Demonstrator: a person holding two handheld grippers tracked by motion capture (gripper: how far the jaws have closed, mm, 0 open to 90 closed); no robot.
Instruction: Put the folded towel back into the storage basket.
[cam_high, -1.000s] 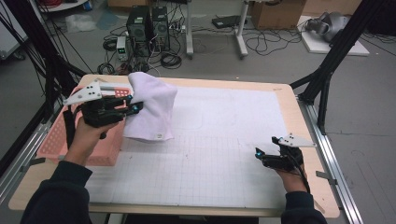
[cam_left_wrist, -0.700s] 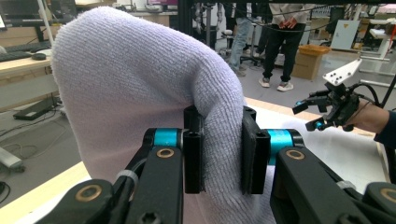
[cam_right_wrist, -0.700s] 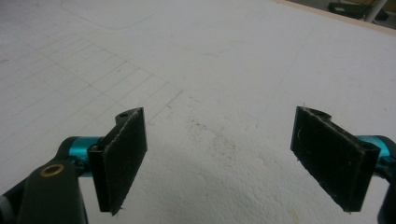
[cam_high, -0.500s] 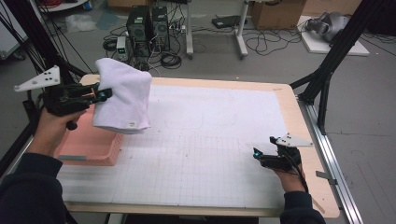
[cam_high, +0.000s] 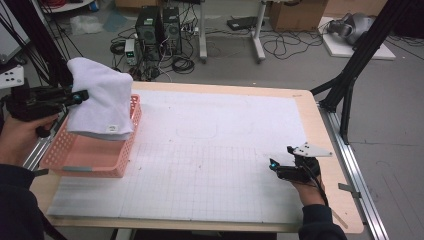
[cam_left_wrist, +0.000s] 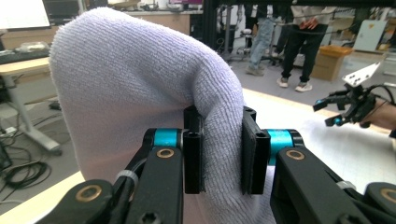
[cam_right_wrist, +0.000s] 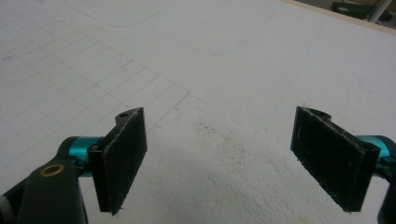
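Observation:
A folded white towel hangs from my left gripper, held in the air above the pink basket at the table's left edge. In the left gripper view the two black pads press a fold of the towel between them, so the gripper is shut on it. My right gripper rests low over the white gridded mat near the front right. Its jaws stand wide apart in the right gripper view, with nothing between the pads of the right gripper.
A white gridded mat covers most of the wooden table. Black frame struts stand at the table's left and right. Computer towers and cables lie on the floor behind. People stand far off in the left gripper view.
My left hand has carried the towel leftward and a little up, from beside the basket to over its left part. The right hand has stayed where it was.

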